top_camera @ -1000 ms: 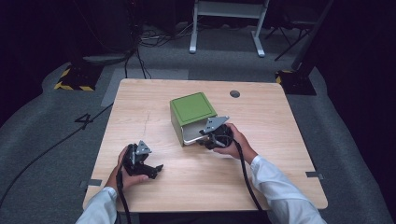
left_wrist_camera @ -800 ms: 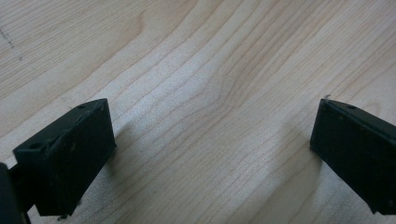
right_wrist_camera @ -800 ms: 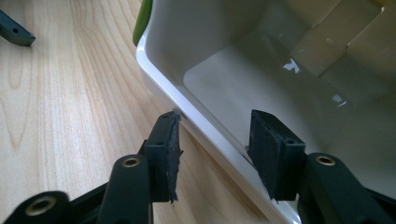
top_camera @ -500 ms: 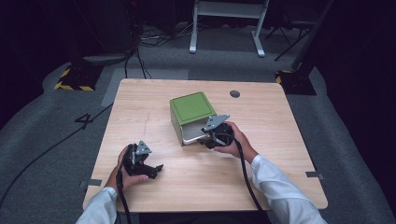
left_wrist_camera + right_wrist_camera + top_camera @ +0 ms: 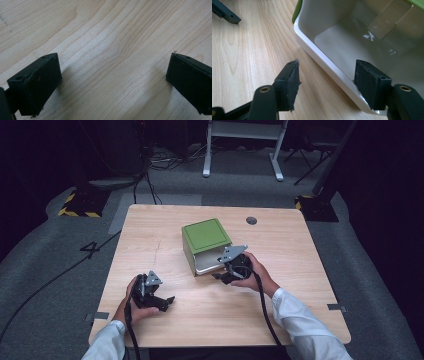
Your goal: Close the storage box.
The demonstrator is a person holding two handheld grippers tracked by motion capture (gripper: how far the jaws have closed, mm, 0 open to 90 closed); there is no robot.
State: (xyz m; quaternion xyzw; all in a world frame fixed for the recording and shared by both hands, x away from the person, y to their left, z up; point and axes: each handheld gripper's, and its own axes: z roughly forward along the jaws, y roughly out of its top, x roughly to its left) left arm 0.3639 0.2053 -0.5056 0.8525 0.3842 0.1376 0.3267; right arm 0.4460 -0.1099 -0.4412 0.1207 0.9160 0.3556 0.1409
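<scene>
- A light wooden bench [image 5: 165, 235] carried a green box [image 5: 205, 236] near its middle, lying so that its open side faced the person.
- A white inner tray [image 5: 209, 266] stuck out of the box's near side; in the right gripper view the tray [image 5: 342, 42] looked bare inside, with glossy white walls and the green shell [image 5: 296, 12] at its edge.
- The right hand-held gripper [image 5: 222, 274], held in the person's right hand [image 5: 257, 275], sat at the tray's near right corner.
- In the right gripper view the right hand-held gripper [image 5: 325, 75] had its jaws well apart and straddled the tray's white rim: one jaw stood inside the tray against the wall, the other outside over the bench, a little off the rim. It had not closed on the rim.
- The left hand-held gripper [image 5: 162, 303] rested low on the bench's near left part, well apart from the box, held in the left hand [image 5: 131, 302].
- In the left gripper view the left hand-held gripper [image 5: 113, 80] stood wide open with bare wood grain between its jaws and nothing held.
- A small dark round cap [image 5: 251, 220] sat in the benchtop beyond the box.
</scene>
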